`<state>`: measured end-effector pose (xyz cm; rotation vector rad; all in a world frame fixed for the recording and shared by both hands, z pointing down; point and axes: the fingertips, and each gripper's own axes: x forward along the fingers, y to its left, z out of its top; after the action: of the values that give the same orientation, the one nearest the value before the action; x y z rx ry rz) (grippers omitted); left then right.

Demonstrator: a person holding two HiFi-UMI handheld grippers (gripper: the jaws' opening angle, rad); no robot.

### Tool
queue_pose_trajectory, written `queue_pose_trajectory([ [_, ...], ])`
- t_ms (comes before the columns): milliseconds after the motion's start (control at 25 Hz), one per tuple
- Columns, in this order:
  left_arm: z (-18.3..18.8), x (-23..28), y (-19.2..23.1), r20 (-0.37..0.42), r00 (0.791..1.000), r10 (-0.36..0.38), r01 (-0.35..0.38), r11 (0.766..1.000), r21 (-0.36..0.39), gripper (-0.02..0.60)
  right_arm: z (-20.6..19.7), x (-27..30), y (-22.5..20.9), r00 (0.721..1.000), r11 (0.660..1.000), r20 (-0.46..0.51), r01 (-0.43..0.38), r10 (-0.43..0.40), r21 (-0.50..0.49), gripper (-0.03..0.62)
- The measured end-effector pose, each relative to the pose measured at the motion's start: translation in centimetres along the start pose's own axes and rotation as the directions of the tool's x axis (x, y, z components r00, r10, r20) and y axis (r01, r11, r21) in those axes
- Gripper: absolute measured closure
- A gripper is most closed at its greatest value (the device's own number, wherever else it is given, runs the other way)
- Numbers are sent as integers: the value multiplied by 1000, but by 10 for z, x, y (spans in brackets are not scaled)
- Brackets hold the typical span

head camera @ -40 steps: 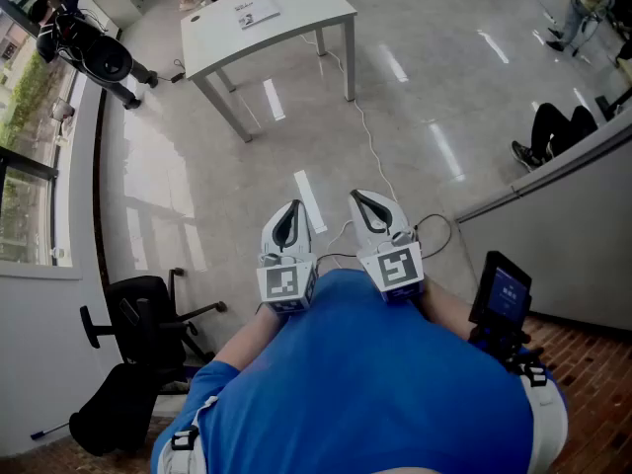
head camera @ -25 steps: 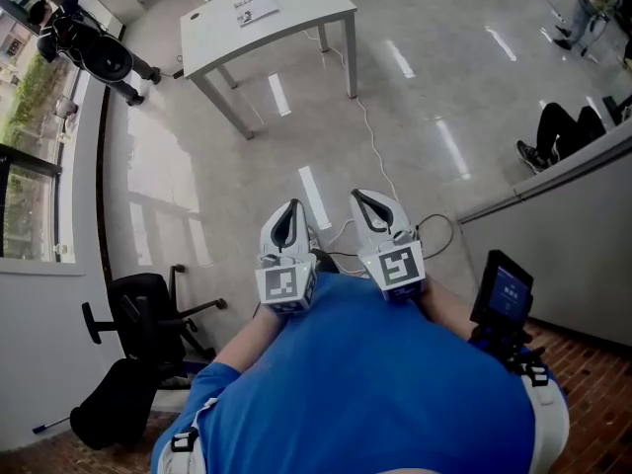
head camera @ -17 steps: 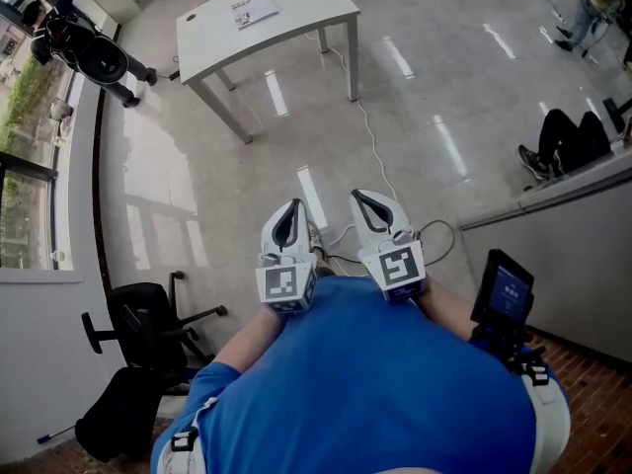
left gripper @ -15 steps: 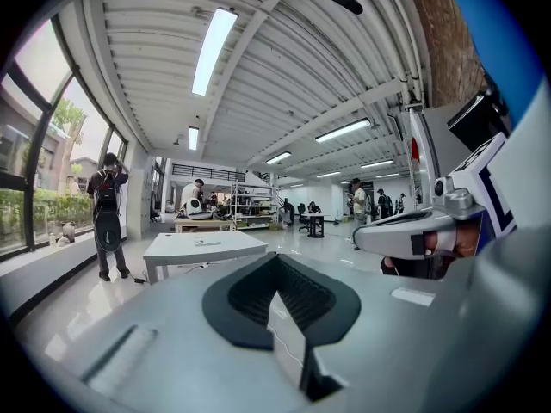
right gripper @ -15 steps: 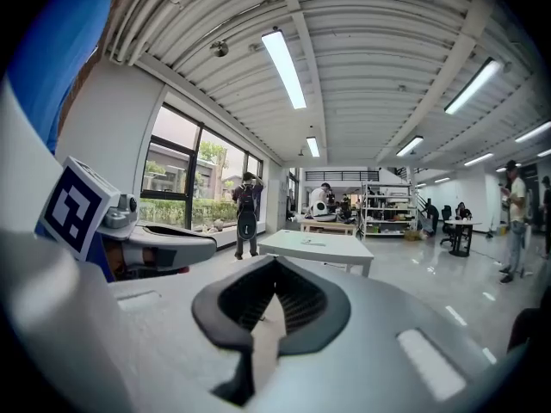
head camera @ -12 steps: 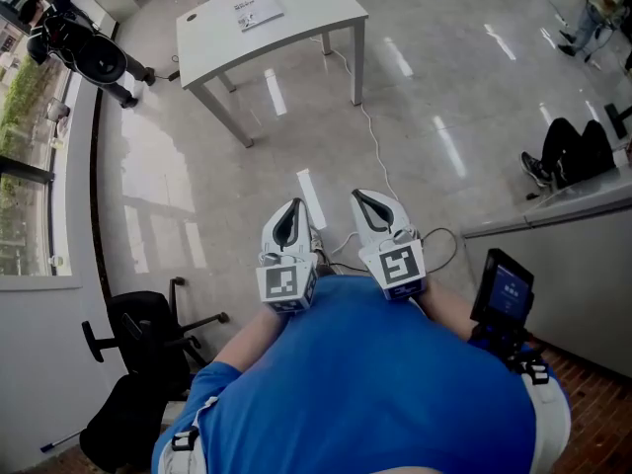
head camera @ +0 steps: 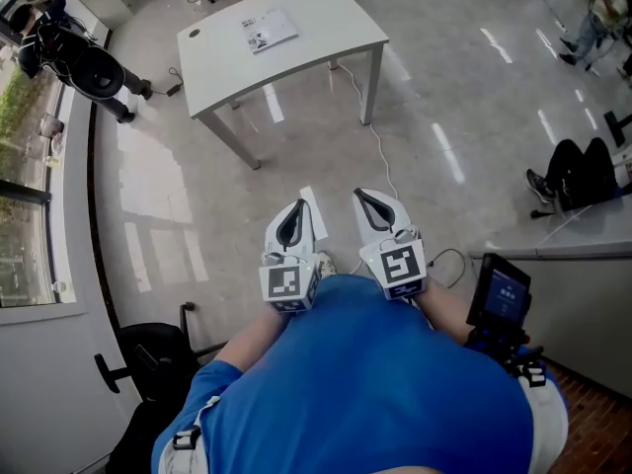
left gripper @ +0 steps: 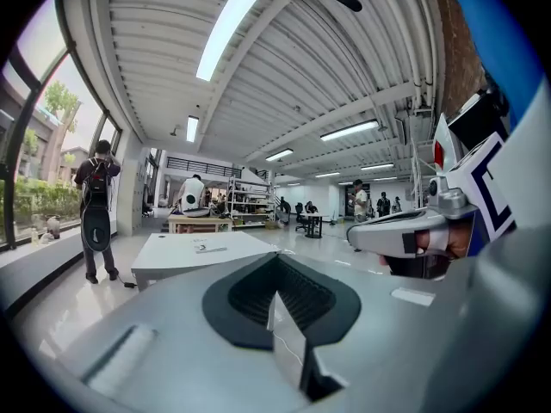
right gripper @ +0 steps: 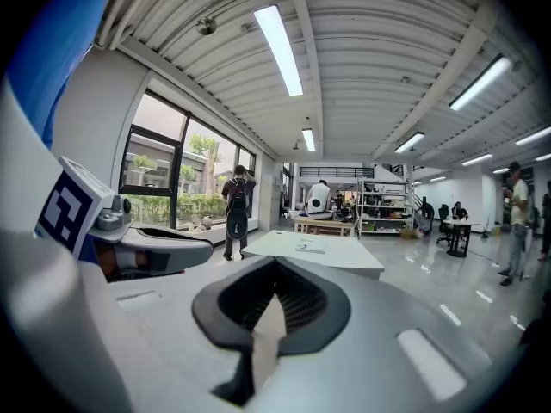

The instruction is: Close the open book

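Book [head camera: 269,30] lay on distant table [head camera: 331,23].
Left gripper [head camera: 294,208] and right gripper [head camera: 367,197] were closed on nothing; the book looked open.

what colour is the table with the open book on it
White; the table shows best in the head view.

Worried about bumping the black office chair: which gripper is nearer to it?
Left. The left gripper is ahead and right of the black office chair; the right gripper is farther right.
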<state>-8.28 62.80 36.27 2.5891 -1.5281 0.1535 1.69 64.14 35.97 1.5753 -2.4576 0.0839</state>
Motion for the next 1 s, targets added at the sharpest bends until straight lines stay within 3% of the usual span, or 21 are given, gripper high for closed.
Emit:
queue_pose_trajectory([
  [280,-3,34,59,-24,999,-23,22,999,-23,575,8,71,7,1000,1000,-28,15,-15,7,591],
  [520,-16,44,95,-8,999,-33,33,999,6,575,11,107,19,999,1000,-39,21,-21,3,591],
  [720,-19,56,107,-12,1000,-26,26,999,-30,575,10,122,15,998,1000,-60,25,-25,-1,591],
  [1000,-15,97,122,-20,1000,4,-5,1000,-22,575,8,158,-11,998,1000,-64,3,-3,0,591],
])
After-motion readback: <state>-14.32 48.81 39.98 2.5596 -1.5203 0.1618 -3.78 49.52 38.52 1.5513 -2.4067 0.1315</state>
